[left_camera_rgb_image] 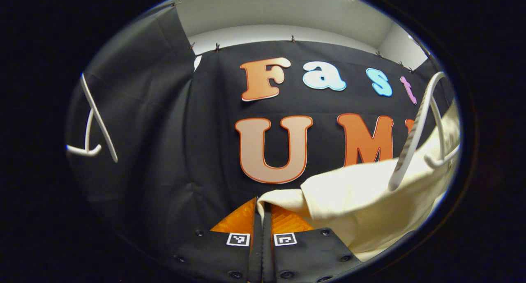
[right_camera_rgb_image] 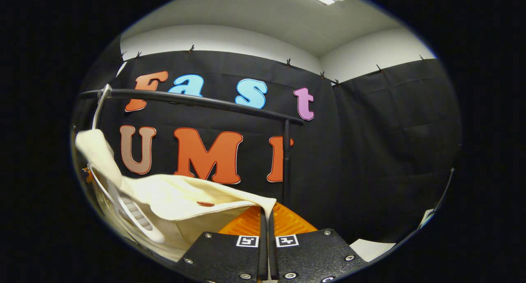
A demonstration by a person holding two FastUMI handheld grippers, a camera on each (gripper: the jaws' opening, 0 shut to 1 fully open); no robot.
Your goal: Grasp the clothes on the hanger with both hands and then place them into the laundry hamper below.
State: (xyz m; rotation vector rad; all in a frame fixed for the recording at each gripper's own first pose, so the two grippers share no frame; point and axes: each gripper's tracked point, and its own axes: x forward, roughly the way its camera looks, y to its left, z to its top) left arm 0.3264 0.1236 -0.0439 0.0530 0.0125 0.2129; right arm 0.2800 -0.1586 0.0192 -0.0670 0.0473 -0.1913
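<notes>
A cream garment (left_camera_rgb_image: 361,192) hangs over a white hanger (left_camera_rgb_image: 411,143) at the right of the left gripper view. My left gripper (left_camera_rgb_image: 262,205) is shut on a corner of that cloth, which is pinched between the two fingers. In the right gripper view the same cream garment (right_camera_rgb_image: 185,196) stretches from the white hanger (right_camera_rgb_image: 135,217) at the lower left to my right gripper (right_camera_rgb_image: 268,211), which is shut on its other corner. The hanger's hook rests on a black rail (right_camera_rgb_image: 193,100). The hamper is out of sight.
A second, bare white hanger (left_camera_rgb_image: 92,127) hangs at the left of the left gripper view. The black rail ends at an upright black post (right_camera_rgb_image: 286,159). Black cloth walls stand close behind and on both sides.
</notes>
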